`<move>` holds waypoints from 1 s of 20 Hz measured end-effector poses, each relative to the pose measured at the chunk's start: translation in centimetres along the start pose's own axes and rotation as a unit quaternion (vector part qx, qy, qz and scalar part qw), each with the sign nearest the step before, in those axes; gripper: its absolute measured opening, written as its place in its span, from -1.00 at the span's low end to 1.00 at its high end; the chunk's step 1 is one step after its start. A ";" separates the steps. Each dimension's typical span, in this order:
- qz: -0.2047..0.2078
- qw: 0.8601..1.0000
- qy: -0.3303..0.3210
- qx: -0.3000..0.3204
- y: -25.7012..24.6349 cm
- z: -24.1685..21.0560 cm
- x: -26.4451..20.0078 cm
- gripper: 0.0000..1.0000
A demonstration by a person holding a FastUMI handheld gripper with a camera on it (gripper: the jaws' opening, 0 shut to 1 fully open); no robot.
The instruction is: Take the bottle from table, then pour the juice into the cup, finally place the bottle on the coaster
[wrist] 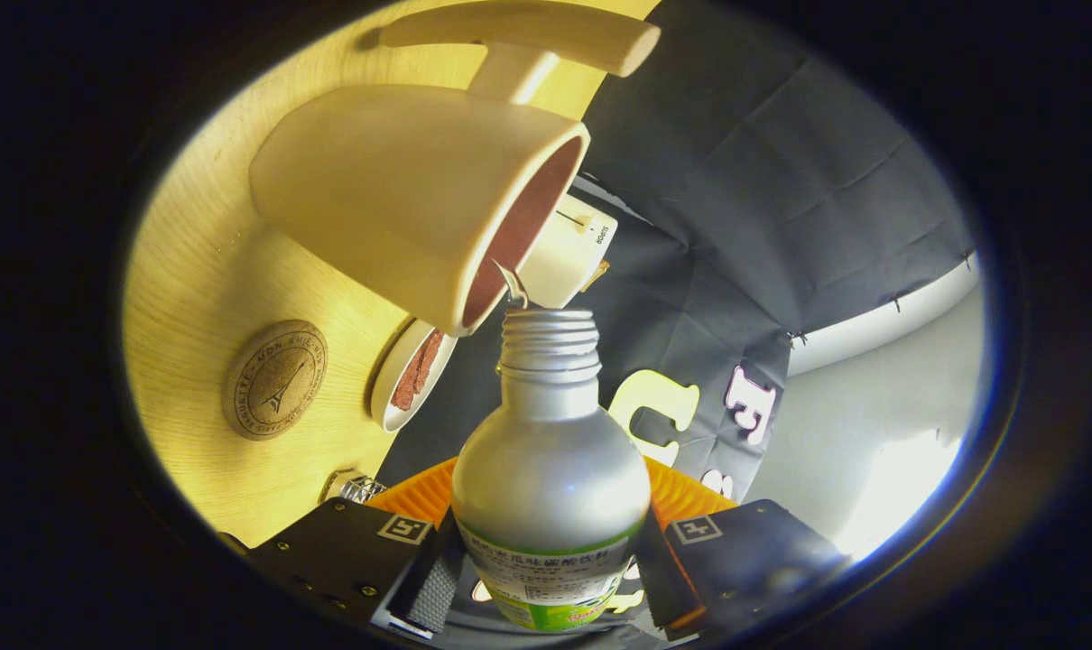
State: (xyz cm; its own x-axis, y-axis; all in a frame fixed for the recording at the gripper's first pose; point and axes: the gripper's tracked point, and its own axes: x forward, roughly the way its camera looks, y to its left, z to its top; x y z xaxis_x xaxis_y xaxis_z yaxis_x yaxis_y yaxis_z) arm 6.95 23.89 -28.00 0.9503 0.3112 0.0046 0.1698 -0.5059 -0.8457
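Wooden surface [203, 271] is appearing tipped sideways, carrying the cup [402, 199] and cork coaster [276, 379]. Tilted over, the claw [546, 578] is clamping both fingers on the bottle [550, 478], its mouth touching the cup's rim.

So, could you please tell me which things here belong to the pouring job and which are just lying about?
Belonging to the job:
- bottle, gripped between the gripper fingers, tilted, mouth at the cup's rim
- cup
- cork coaster

Just lying about:
- small dish beside the coaster
- white block behind the cup
- wooden table
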 end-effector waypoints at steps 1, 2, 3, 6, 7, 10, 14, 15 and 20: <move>0.001 1.000 -0.001 -0.002 0.1 0.1 0.1 0.61; 0.004 1.000 0.000 -0.005 0.2 0.1 0.2 0.61; 0.006 1.000 -0.001 -0.006 0.2 0.2 0.2 0.61; 0.007 1.000 -0.004 -0.010 0.3 0.6 -0.1 0.61; 0.007 1.000 -0.004 -0.011 0.3 0.7 -0.1 0.61; 0.004 1.000 -0.006 -0.016 0.2 1.0 -0.1 0.61; 0.007 1.000 -0.005 -0.018 0.4 0.9 0.0 0.61; 0.007 1.000 -0.003 -0.019 0.5 0.9 -0.1 0.61; 0.005 1.000 -0.001 -0.016 0.4 0.9 -0.1 0.61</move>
State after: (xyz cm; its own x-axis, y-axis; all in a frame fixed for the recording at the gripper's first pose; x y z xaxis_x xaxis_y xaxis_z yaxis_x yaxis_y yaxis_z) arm 6.65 24.36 -28.79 0.9514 0.3079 -0.0060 0.1676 -0.5339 -0.8287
